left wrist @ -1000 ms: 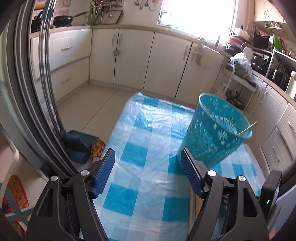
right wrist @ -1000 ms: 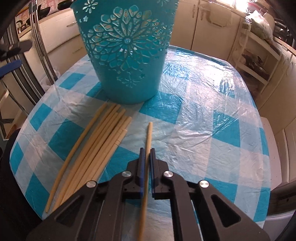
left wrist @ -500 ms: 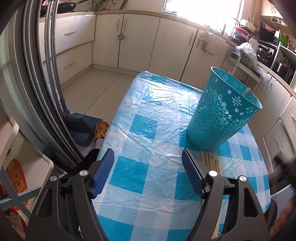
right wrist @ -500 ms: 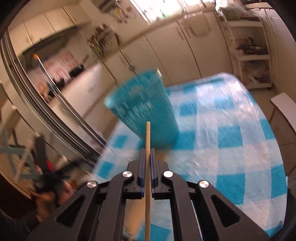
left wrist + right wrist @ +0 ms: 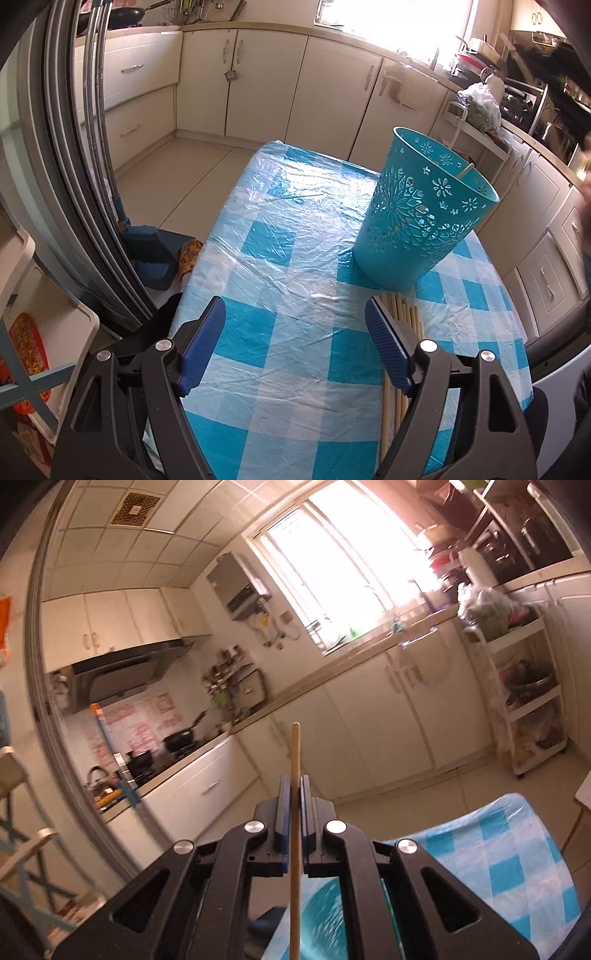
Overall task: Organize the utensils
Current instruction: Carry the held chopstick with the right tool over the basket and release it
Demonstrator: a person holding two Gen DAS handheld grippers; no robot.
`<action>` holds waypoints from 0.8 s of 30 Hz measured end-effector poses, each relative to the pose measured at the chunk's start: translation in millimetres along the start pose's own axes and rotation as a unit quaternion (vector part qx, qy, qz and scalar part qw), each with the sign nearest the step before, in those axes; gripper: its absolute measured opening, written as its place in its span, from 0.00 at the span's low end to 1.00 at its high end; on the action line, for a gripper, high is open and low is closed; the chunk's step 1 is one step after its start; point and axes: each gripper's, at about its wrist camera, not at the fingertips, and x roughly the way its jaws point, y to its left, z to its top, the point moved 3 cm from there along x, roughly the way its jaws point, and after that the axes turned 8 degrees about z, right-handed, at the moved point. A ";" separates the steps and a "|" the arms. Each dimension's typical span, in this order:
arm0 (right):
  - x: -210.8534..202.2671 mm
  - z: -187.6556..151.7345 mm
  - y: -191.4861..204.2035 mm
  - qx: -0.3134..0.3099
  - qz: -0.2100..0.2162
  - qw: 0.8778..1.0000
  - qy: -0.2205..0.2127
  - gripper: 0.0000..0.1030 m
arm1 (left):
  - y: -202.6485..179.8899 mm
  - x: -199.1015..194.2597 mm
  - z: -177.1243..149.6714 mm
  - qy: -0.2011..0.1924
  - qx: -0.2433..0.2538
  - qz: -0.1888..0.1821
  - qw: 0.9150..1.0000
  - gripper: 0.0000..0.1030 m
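Observation:
A teal cut-out basket [image 5: 421, 218] stands on the blue-and-white checked table [image 5: 288, 280], with one chopstick tip [image 5: 466, 170] showing inside it. A bundle of wooden chopsticks [image 5: 400, 321] lies on the cloth just in front of the basket. My left gripper [image 5: 295, 343] is open and empty, held above the table's near side, left of the bundle. My right gripper [image 5: 294, 782] is shut on one wooden chopstick [image 5: 295, 753] and is raised, pointing up at the kitchen; a blurred part of the basket [image 5: 321, 926] shows below it.
A sliding door frame [image 5: 74, 155] stands left of the table, with a blue dustpan [image 5: 147, 254] on the floor beside it. Cream cabinets [image 5: 266, 81] line the far wall. A white shelf rack [image 5: 528, 698] stands at the right.
My right gripper has lifted one chopstick off the table and tilted upward, above the basket. My left gripper has drawn back from the basket and stayed open.

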 end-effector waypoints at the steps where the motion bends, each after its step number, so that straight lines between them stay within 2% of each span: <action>1: 5.0 -2.8 -1.9 -0.006 -0.012 1.000 0.002 0.05 | 0.7 0.6 -0.5 0.002 -0.002 -0.001 1.000 0.72; 6: 33.1 -30.4 -21.9 -0.030 -0.062 0.997 0.040 0.05 | 6.6 4.2 -0.7 0.005 -0.013 -0.003 1.000 0.72; 9: 28.8 -38.4 -29.2 -0.042 -0.079 0.995 0.048 0.06 | 8.3 7.1 -0.4 0.008 -0.020 -0.004 1.000 0.72; 16: 29.8 -46.1 -35.0 -0.048 -0.086 0.993 0.071 0.06 | 5.6 7.3 -2.2 0.011 -0.017 -0.006 1.000 0.72; 20: 18.2 -48.3 -27.6 -0.056 -0.076 0.992 0.084 0.24 | 5.3 2.8 -1.3 0.008 -0.017 -0.006 1.000 0.72; 24: -22.4 -40.3 -16.8 -0.064 -0.070 0.993 0.064 0.25 | 6.4 -4.8 -0.3 0.000 -0.019 -0.004 1.000 0.73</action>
